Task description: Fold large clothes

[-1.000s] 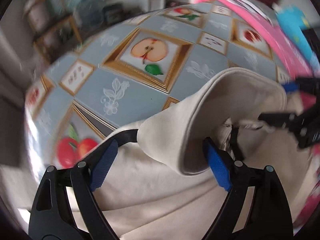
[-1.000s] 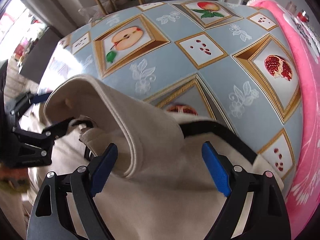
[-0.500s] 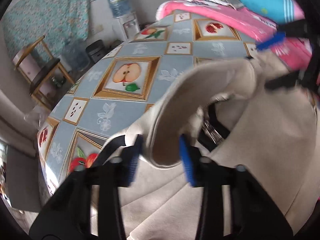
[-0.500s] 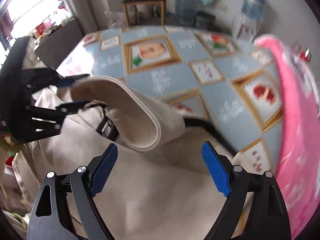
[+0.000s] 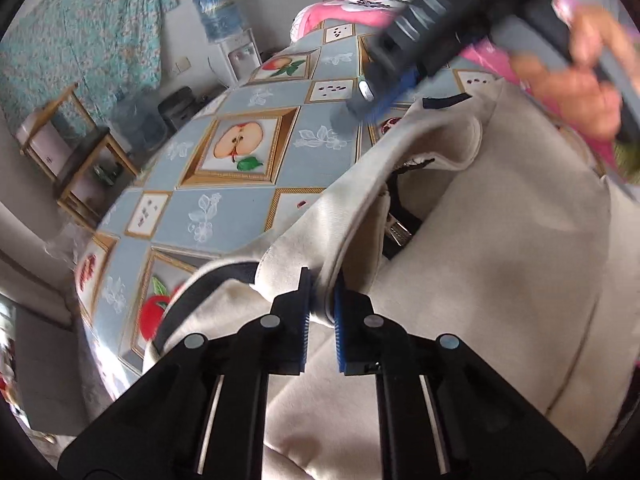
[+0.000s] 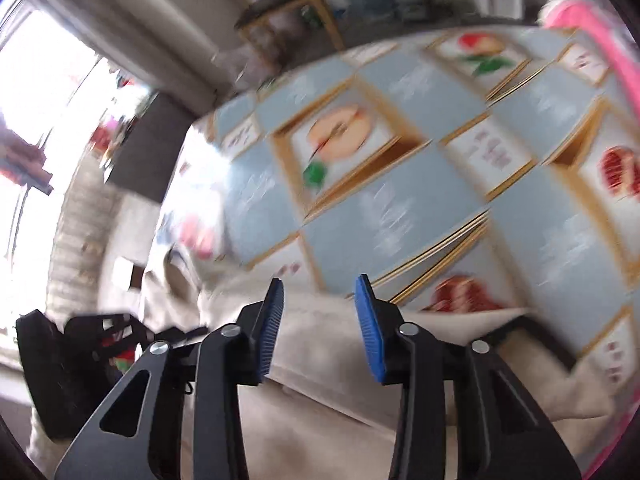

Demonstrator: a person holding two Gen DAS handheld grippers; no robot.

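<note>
A large cream garment with black trim lies on the table. Its waistband is lifted into a curled fold. My left gripper is shut on the edge of that cream fold. My right gripper is open, its blue pads a hand's width apart, and holds nothing; it hovers just above the garment's far edge. The right gripper also shows in the left wrist view, blurred, above the table beyond the garment. The left gripper shows at the lower left of the right wrist view.
The table has a blue cloth with framed fruit pictures. Pink bedding lies at its far right side. A wooden stool, a water dispenser and a patterned curtain stand beyond the table.
My left gripper has closed on the garment's folded edge. My right gripper has narrowed, let the fold pass from its front, and swung up and away over the table; its view is blurred.
</note>
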